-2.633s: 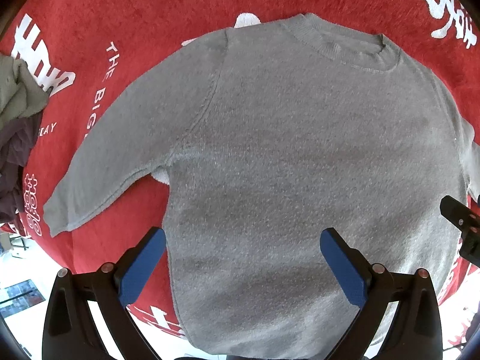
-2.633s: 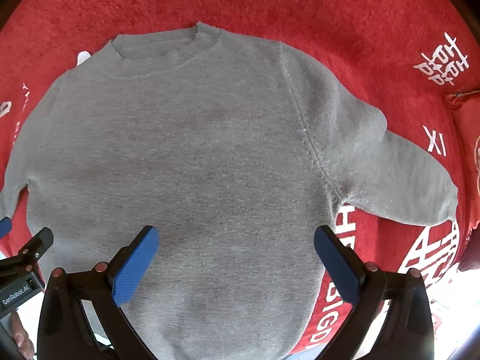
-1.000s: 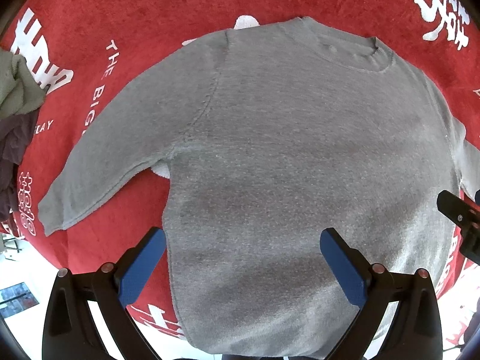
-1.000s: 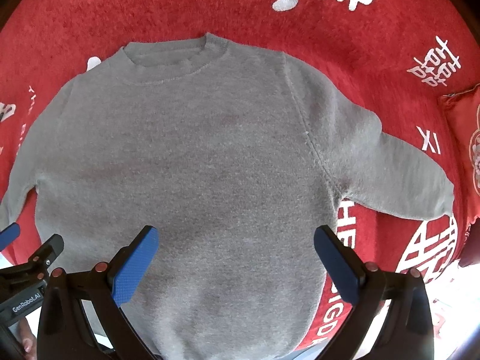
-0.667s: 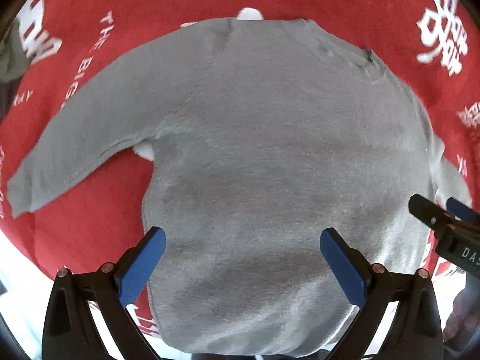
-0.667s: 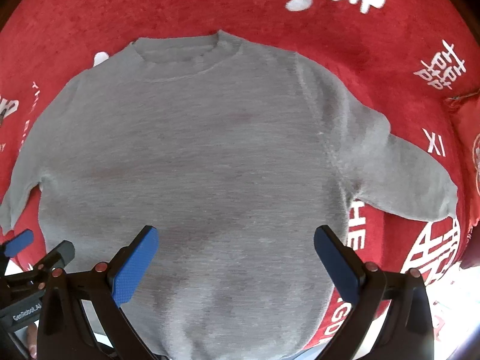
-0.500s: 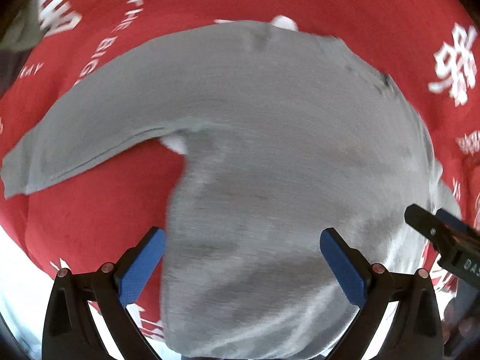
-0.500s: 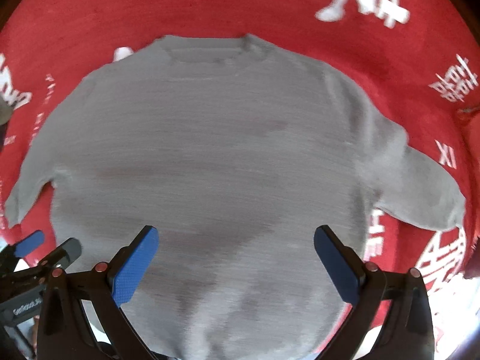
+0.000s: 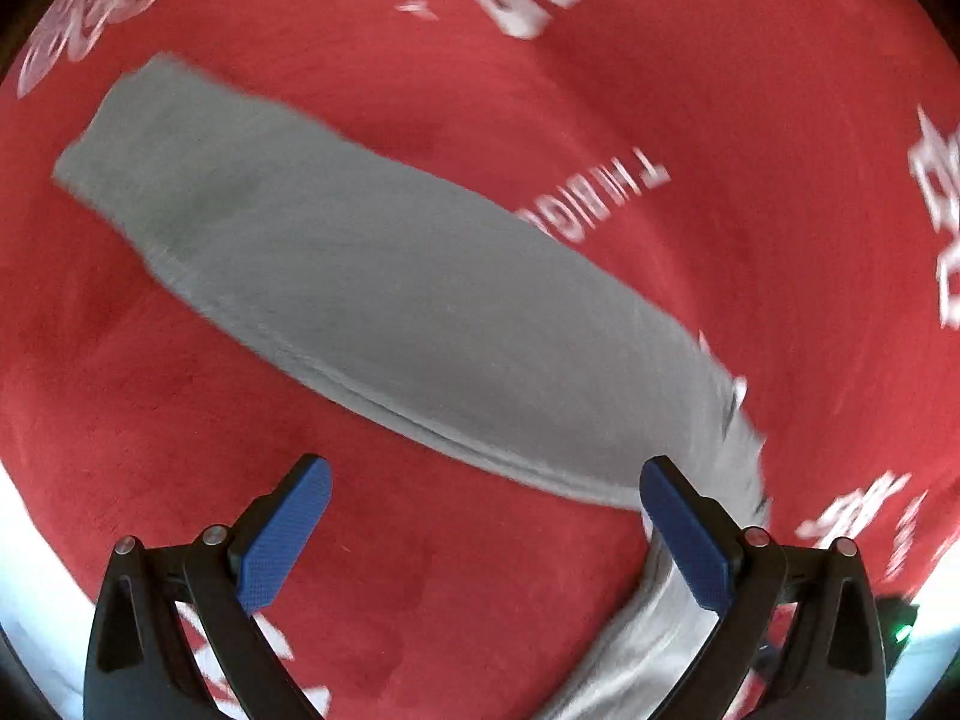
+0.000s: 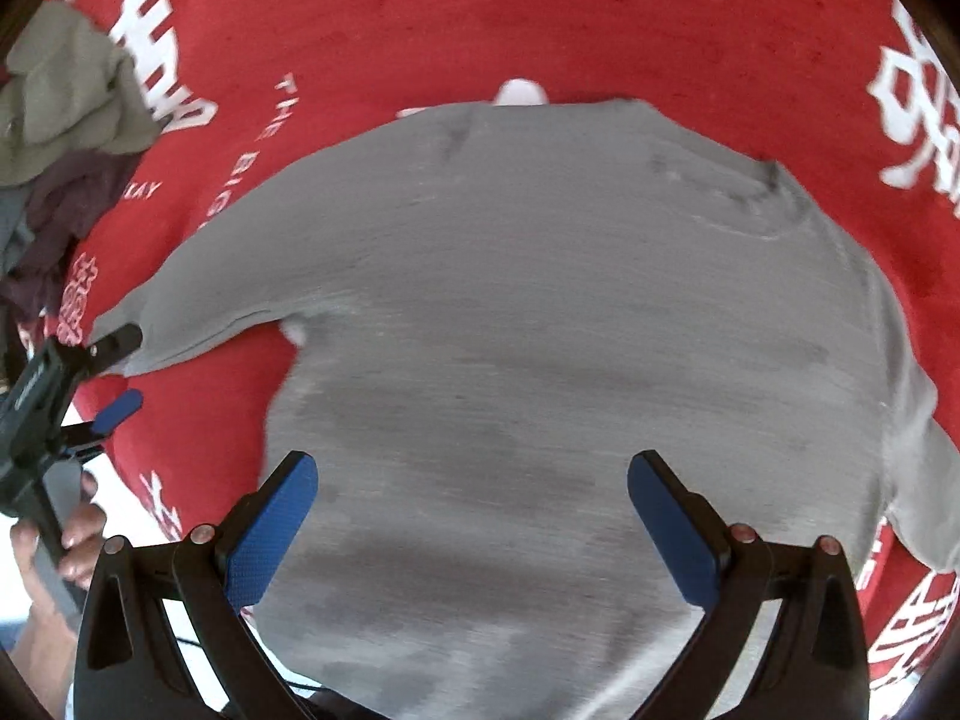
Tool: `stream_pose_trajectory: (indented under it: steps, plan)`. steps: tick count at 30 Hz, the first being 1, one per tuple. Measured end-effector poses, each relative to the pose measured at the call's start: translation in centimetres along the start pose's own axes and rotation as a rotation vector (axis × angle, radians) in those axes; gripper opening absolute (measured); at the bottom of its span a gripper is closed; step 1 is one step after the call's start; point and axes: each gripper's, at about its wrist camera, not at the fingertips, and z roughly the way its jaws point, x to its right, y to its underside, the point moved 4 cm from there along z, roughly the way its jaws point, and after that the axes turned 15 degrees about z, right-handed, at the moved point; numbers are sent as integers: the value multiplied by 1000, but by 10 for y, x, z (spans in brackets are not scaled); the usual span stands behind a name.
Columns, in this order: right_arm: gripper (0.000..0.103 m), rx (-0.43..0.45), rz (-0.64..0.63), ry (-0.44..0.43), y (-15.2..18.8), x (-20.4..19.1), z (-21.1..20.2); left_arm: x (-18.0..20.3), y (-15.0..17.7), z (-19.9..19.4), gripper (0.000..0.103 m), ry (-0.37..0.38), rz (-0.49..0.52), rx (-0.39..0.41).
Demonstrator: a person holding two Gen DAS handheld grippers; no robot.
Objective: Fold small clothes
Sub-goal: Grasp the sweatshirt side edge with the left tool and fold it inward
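Note:
A grey long-sleeved sweater (image 10: 540, 324) lies flat, front up, on a red cloth with white lettering (image 10: 420, 18). Its left sleeve (image 9: 360, 294) stretches across the left wrist view, cuff at the upper left. My left gripper (image 9: 480, 516) is open and empty, hovering beside the sleeve near the armpit; it also shows at the left edge of the right wrist view (image 10: 114, 372), by the sleeve cuff. My right gripper (image 10: 468, 504) is open and empty above the sweater's lower body.
A pile of other clothes, olive (image 10: 66, 96) and dark maroon (image 10: 54, 216), lies at the far left of the red cloth. The cloth's near edge and a pale floor (image 9: 24, 552) show at the bottom left. A hand (image 10: 72, 540) holds the left gripper.
My left gripper has swung left off the sweater's body to the left sleeve. My right gripper has shifted left, so the clothes pile now shows. Both stay open.

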Motion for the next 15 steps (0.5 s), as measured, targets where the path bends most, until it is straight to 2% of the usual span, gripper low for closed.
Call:
stream_pose_trajectory:
  steps: [3,10,12,14,15]
  plan:
    - [103,-6,-32,-8,4,-15,6,1,2,2,103,54,-29,65]
    - [103,-5,-88,-34,10,-43,13,6,-23,20,103,133,-94,156]
    - [103,-7,-99,-35,11,-50,14,9,-34,24,103,110,-119,173]
    - [103,-14,-97,-35,12,-53,17,14,-44,26,101,60,-116,159]
    - [103,-15,-92,-38,12,-54,16,17,-47,27,89,8,-94,139]
